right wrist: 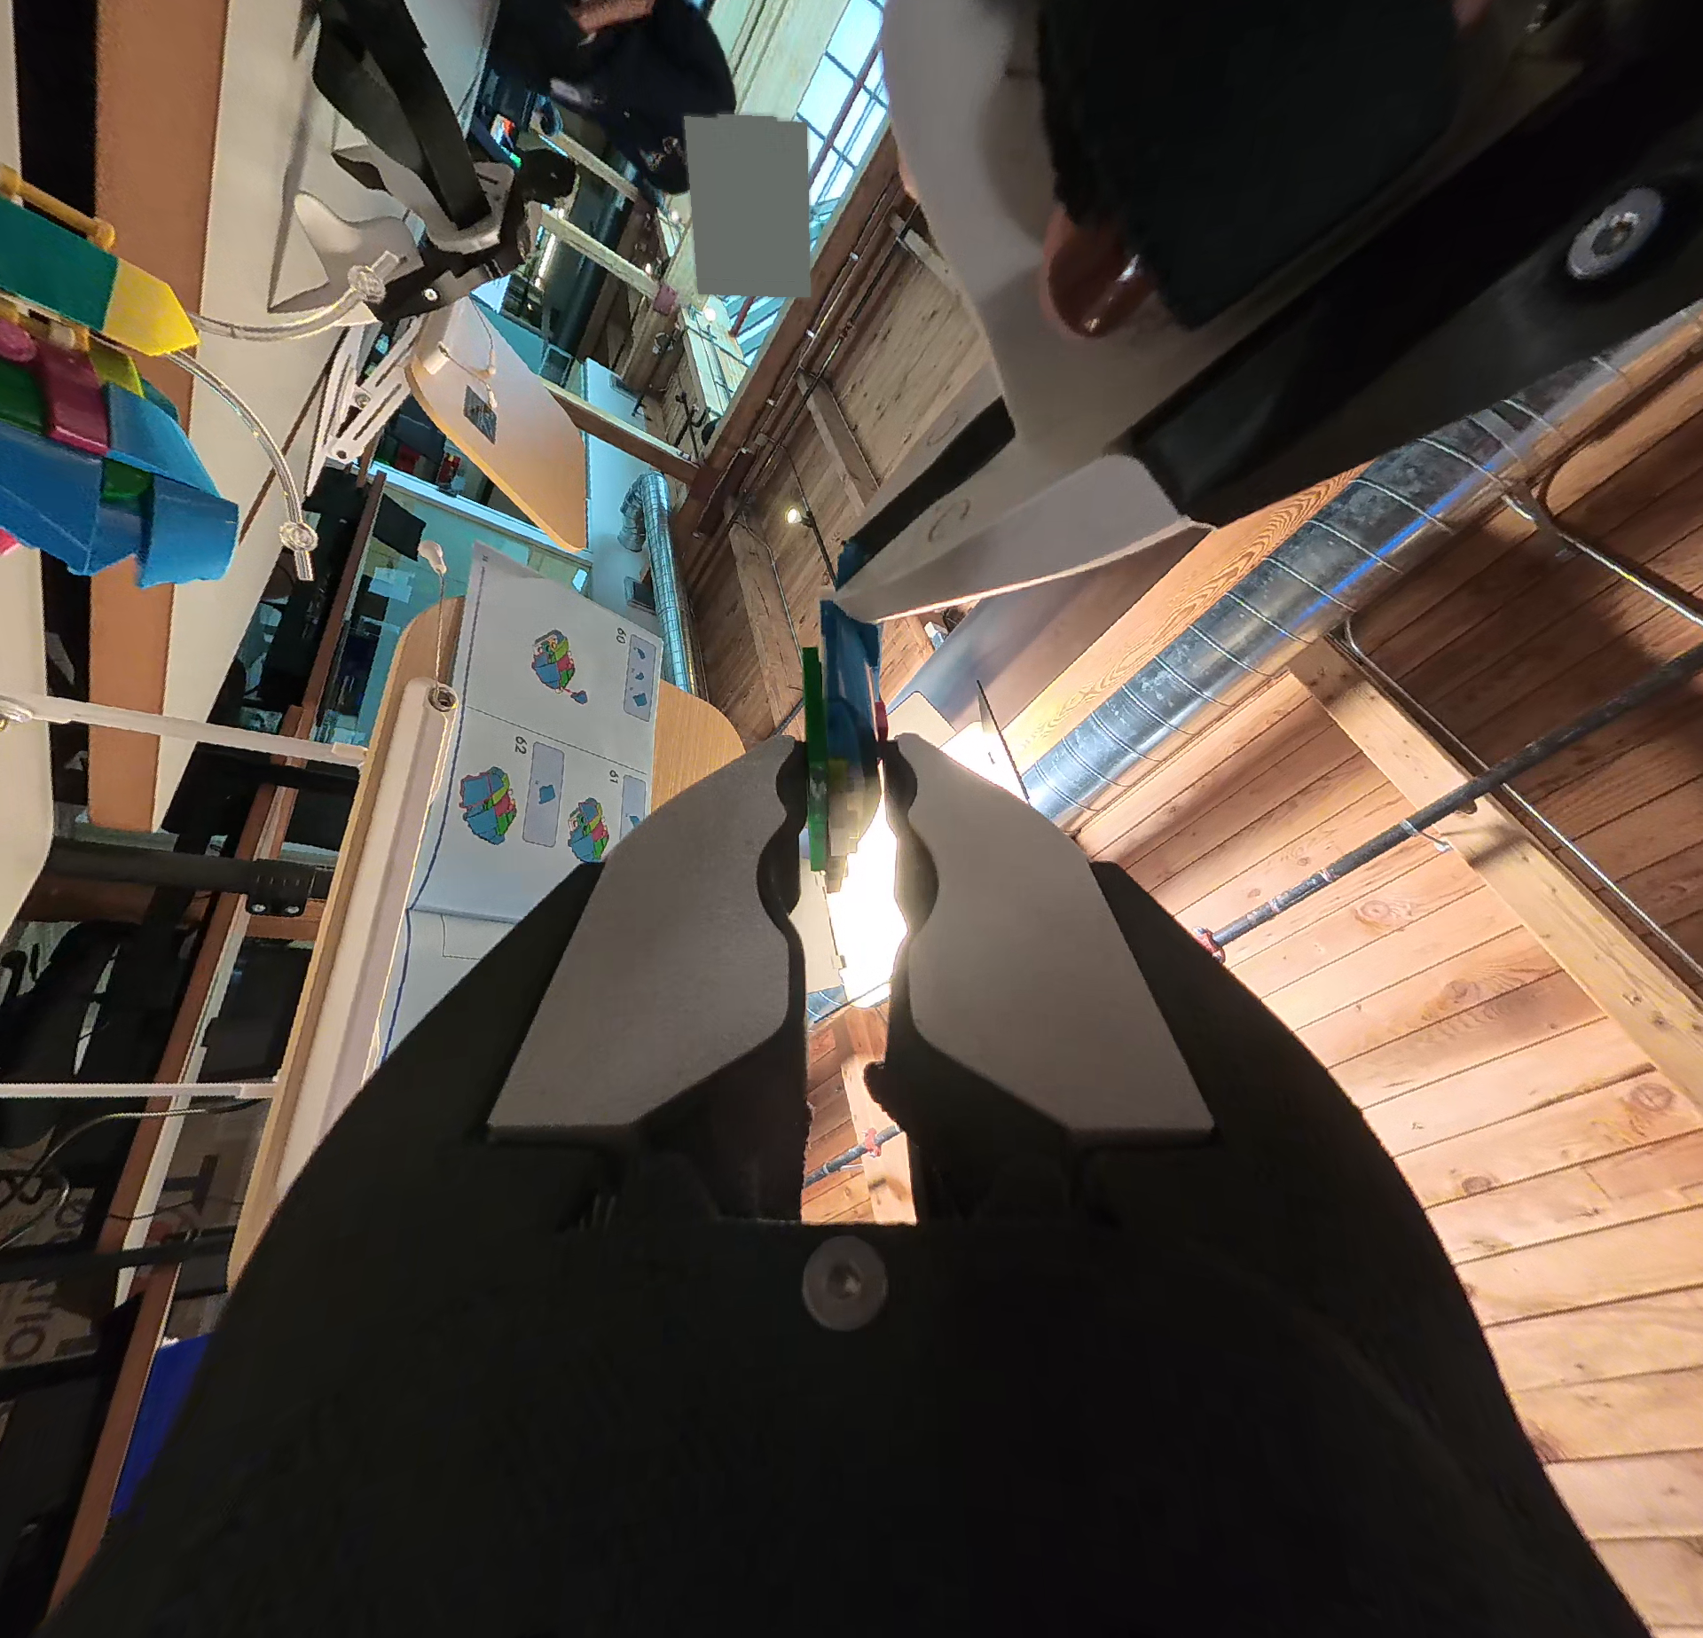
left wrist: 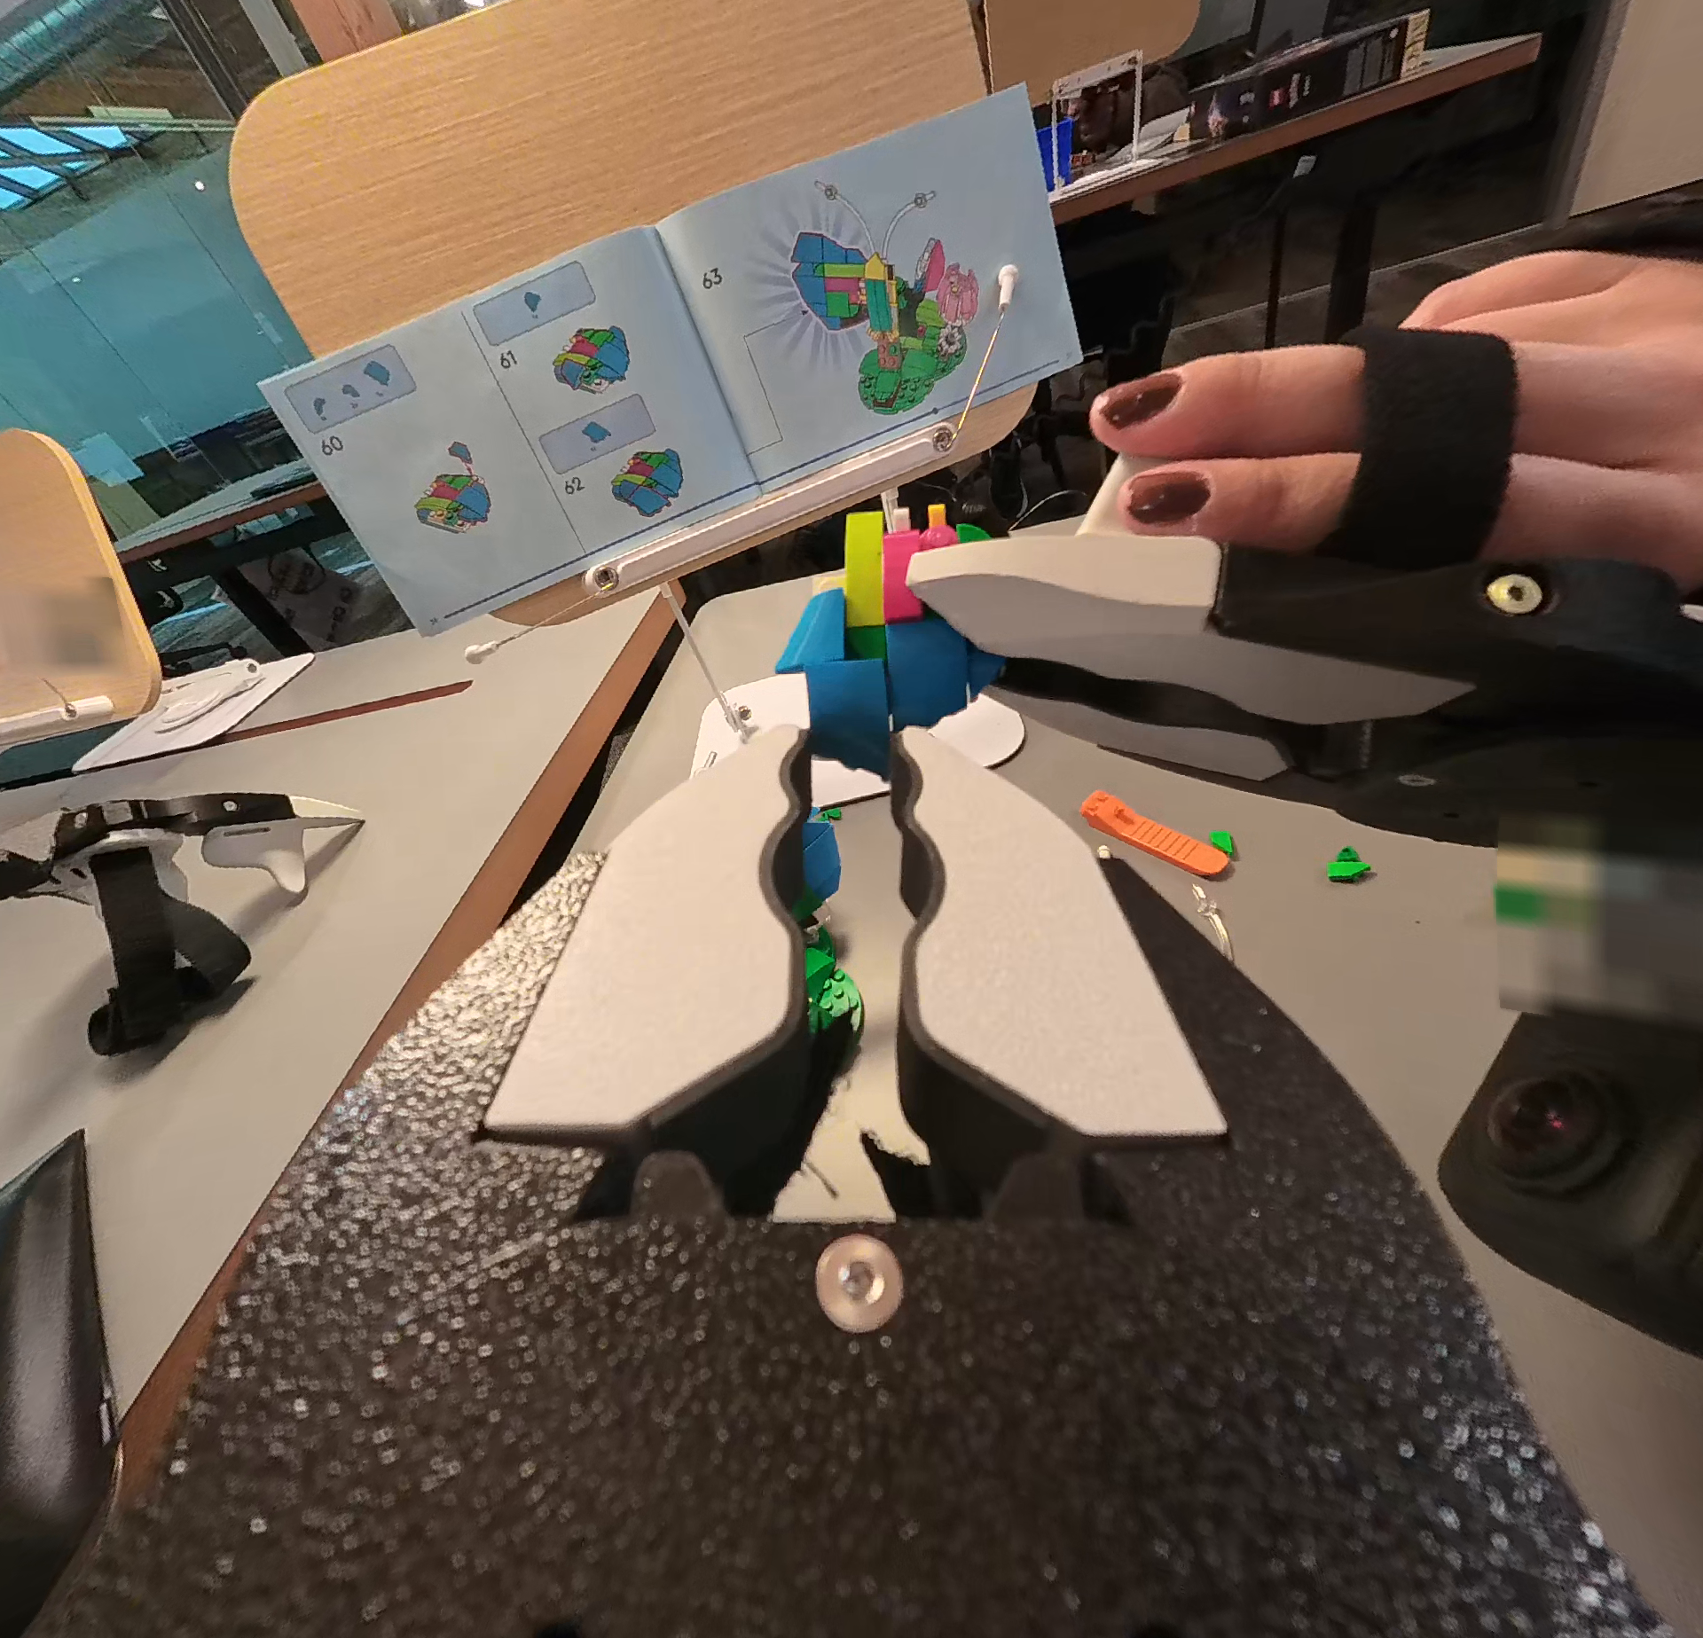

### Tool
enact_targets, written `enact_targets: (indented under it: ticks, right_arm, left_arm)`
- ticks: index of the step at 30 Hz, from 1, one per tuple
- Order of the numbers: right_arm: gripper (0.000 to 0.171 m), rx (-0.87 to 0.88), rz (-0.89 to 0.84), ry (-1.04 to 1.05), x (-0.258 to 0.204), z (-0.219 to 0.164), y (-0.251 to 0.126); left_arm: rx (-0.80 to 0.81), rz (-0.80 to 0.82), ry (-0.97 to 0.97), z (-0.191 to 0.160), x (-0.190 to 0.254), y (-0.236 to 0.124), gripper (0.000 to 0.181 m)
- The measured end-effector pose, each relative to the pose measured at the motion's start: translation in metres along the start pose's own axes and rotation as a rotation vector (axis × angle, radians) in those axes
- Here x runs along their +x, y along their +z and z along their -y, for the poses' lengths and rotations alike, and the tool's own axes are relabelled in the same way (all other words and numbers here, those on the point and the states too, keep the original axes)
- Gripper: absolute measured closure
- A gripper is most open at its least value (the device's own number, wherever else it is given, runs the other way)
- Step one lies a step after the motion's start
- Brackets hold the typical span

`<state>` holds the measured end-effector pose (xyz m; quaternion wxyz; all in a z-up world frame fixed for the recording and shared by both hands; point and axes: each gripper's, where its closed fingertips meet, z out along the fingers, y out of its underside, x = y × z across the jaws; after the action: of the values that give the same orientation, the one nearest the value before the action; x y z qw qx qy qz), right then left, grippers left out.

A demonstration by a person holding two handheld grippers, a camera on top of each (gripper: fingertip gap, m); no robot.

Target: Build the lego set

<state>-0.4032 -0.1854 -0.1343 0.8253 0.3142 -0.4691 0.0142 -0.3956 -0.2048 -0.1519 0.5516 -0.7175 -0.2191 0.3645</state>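
Note:
A butterfly wing sub-assembly [left wrist: 866, 672] of blue, yellow, pink and green bricks is held in the air between both grippers. My left gripper [left wrist: 854, 741] is shut on its lower blue edge. My right gripper [left wrist: 954, 635] comes in from the right and is shut on its upper right side. In the right wrist view the wing [right wrist: 834, 718] shows edge-on between my right gripper's [right wrist: 843, 751] tips, with a finger [right wrist: 995, 562] of the left gripper above it. The main butterfly model [right wrist: 101, 451], with clear antennae, is at the left; its green base [left wrist: 834, 995] stands on the table under my left gripper.
An open instruction booklet [left wrist: 663, 377] stands on a white holder behind the wing. An orange brick separator [left wrist: 1152, 834] and small green pieces [left wrist: 1347, 868] lie on the grey table [left wrist: 1198, 1022] at right. A spare gripper [left wrist: 184, 847] lies on the left table. My left and right fingertips are right by each other. Both grippers' tips are roughly 15 centimetres from the main butterfly model [right wrist: 101, 451].

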Motion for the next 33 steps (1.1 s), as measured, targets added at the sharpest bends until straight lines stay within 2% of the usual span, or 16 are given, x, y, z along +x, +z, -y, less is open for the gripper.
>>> enact_targets:
  ticks: [33]
  right_arm:
    - [0.158, 0.012, 0.0, 0.018, -0.0008, 0.0047, 0.0006]
  left_arm:
    - [0.012, 0.019, 0.043, -0.0024, -0.0005, -0.004, 0.166]
